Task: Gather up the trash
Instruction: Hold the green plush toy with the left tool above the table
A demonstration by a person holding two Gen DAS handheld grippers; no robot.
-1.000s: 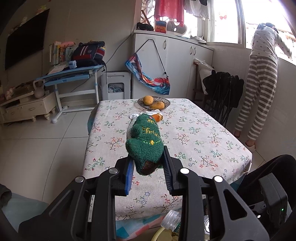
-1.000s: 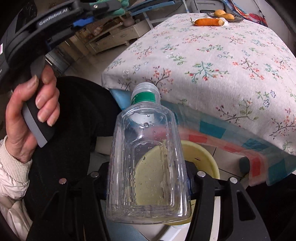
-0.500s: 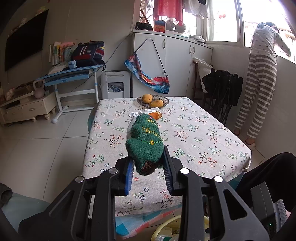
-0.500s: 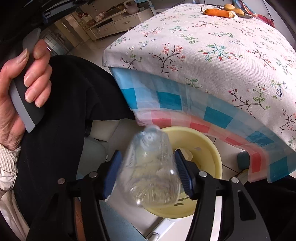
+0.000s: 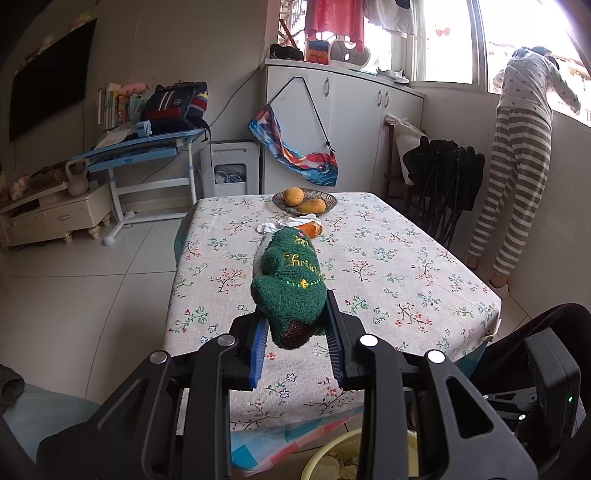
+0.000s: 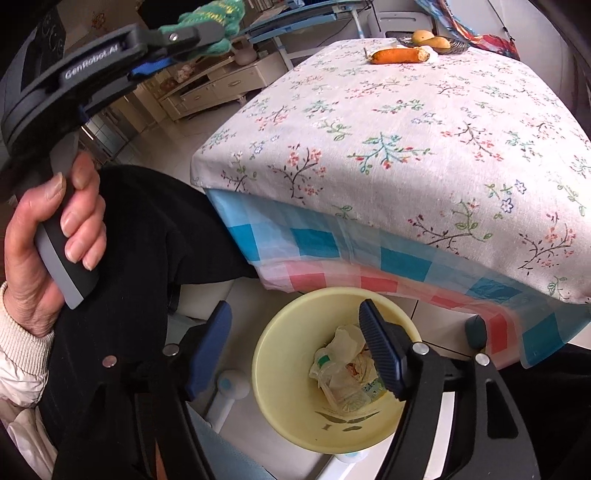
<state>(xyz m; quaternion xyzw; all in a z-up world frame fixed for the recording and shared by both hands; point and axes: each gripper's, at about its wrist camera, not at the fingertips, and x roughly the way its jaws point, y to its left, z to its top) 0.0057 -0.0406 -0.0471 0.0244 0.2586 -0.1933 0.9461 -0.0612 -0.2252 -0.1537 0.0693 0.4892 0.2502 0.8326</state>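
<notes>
My left gripper (image 5: 295,343) is shut on a green knitted mitten (image 5: 290,288) and holds it above the near end of the floral table (image 5: 406,266); it also shows in the right wrist view (image 6: 207,18). My right gripper (image 6: 295,347) is open and empty above a yellow trash bin (image 6: 291,398) on the floor. A clear plastic bottle (image 6: 336,380) with a green label lies in the bin among crumpled paper. A carrot (image 6: 399,55) lies at the table's far end beside a white wrapper (image 5: 280,224).
A fruit bowl (image 5: 304,201) with mangoes stands at the table's far end. A person in striped pyjamas (image 5: 517,166) stands by the window at right. A blue desk (image 5: 144,147) and a low cabinet (image 5: 48,214) are at left.
My right gripper has opened and the clear bottle has dropped from it into the yellow bin. The left gripper still holds the mitten, nearly unmoved.
</notes>
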